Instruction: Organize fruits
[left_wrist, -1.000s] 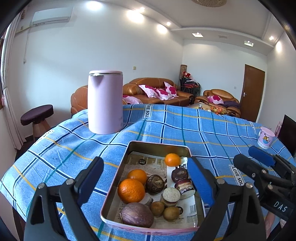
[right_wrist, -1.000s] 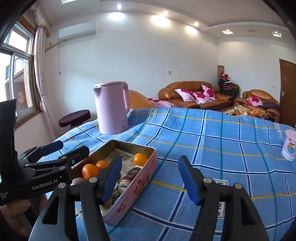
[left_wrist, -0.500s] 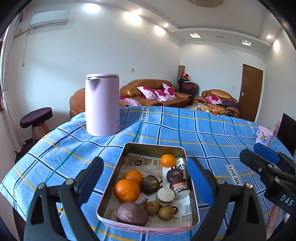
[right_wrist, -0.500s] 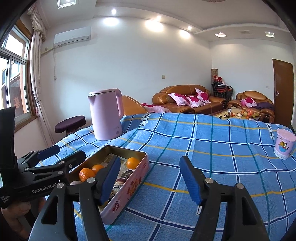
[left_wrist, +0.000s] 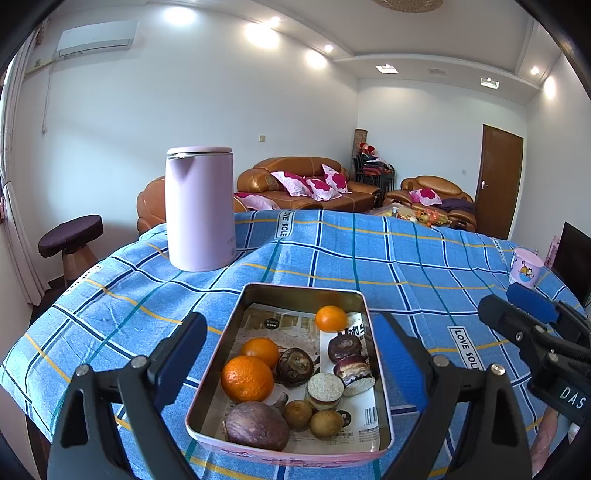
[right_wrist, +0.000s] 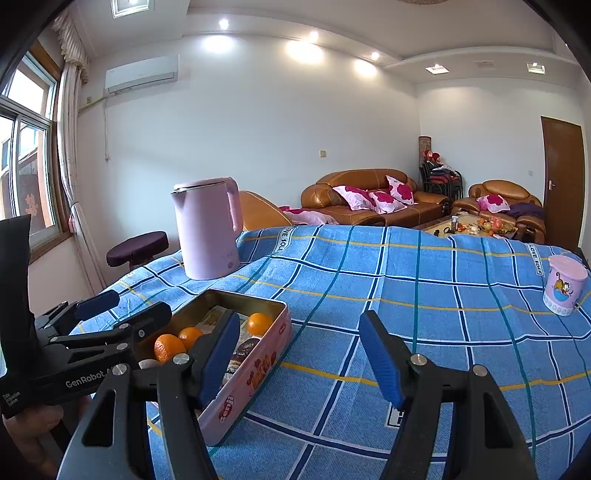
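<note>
We hold our left tongs (left_wrist: 291, 365) wide open above a pink tin (left_wrist: 295, 456) on the table (left_wrist: 406, 266). The tin sits right between the two blue pads, but they do not touch it. In the tin lie three oranges: a big orange (left_wrist: 246, 378), a smaller orange (left_wrist: 260, 351) just behind it, and a far orange (left_wrist: 331, 318) at the back. Brown and purple fruits (left_wrist: 257, 425) lie beside them. Our right tongs (right_wrist: 300, 359) are open too, with nothing in them; the tin is just to their left. A pink kettle (left_wrist: 200, 208) stands far ahead of the left tongs.
</note>
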